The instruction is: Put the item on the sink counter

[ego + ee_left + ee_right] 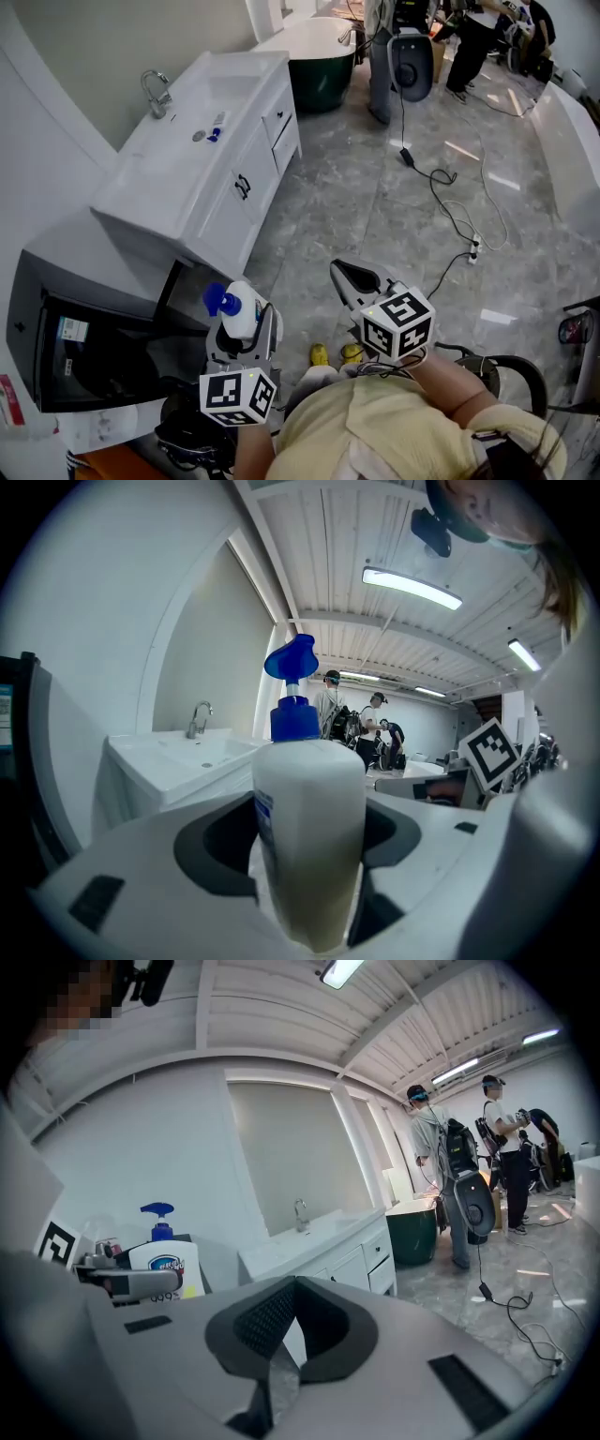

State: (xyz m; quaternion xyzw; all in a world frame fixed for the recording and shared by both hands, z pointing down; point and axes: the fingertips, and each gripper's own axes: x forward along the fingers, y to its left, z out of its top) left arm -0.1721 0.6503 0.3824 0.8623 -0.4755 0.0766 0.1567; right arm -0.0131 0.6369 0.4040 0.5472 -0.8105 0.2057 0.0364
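Observation:
A white pump bottle with a blue pump head stands upright between the jaws of my left gripper, which is shut on it and holds it in the air at the lower left. In the left gripper view the bottle fills the centre, and the white sink counter lies beyond it on the left. The sink counter with its chrome faucet is ahead and to the left. My right gripper hangs over the floor, shut and empty, and the right gripper view shows the bottle to its left.
A black open-fronted unit stands just left of the left gripper, below the counter's near end. Small blue items lie on the counter. A dark green tub, people and floor cables are further off.

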